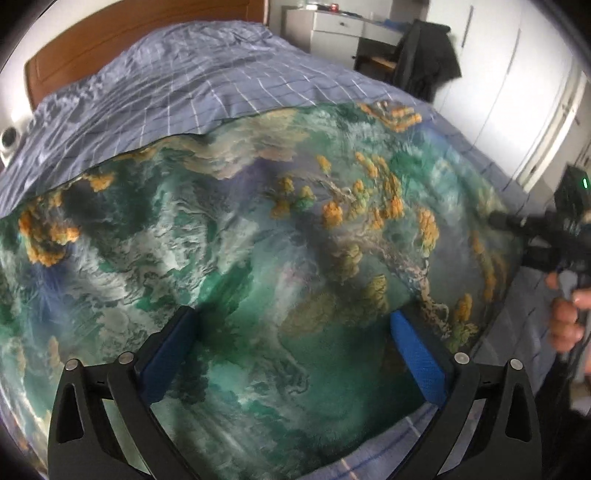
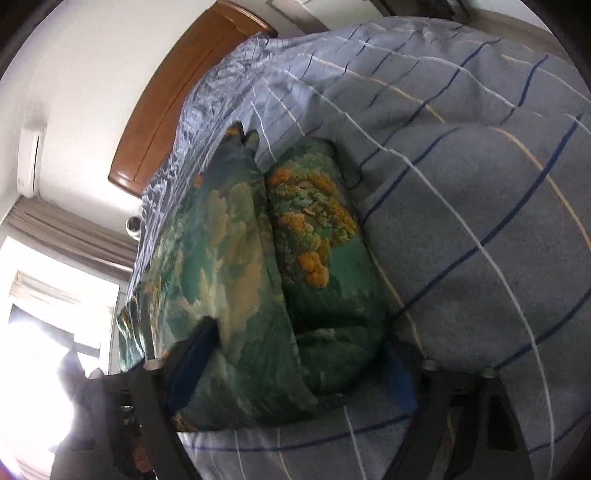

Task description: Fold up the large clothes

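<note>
A large green cloth with orange and white print (image 1: 258,258) lies spread on the bed. My left gripper (image 1: 291,354) is open just above its near part, blue pads wide apart. In the right wrist view the cloth's edge (image 2: 295,258) is bunched into two folds. My right gripper (image 2: 291,365) is tilted sideways, and its wide-apart jaws straddle that bunched edge without pinching it. The right gripper also shows in the left wrist view (image 1: 554,236) at the cloth's right edge, held by a hand.
The bed has a blue checked duvet (image 1: 207,74) and a wooden headboard (image 1: 110,33). A dark jacket (image 1: 424,59) hangs by a white desk, with white wardrobe doors (image 1: 517,92) to the right. A bright window (image 2: 37,332) is at the left.
</note>
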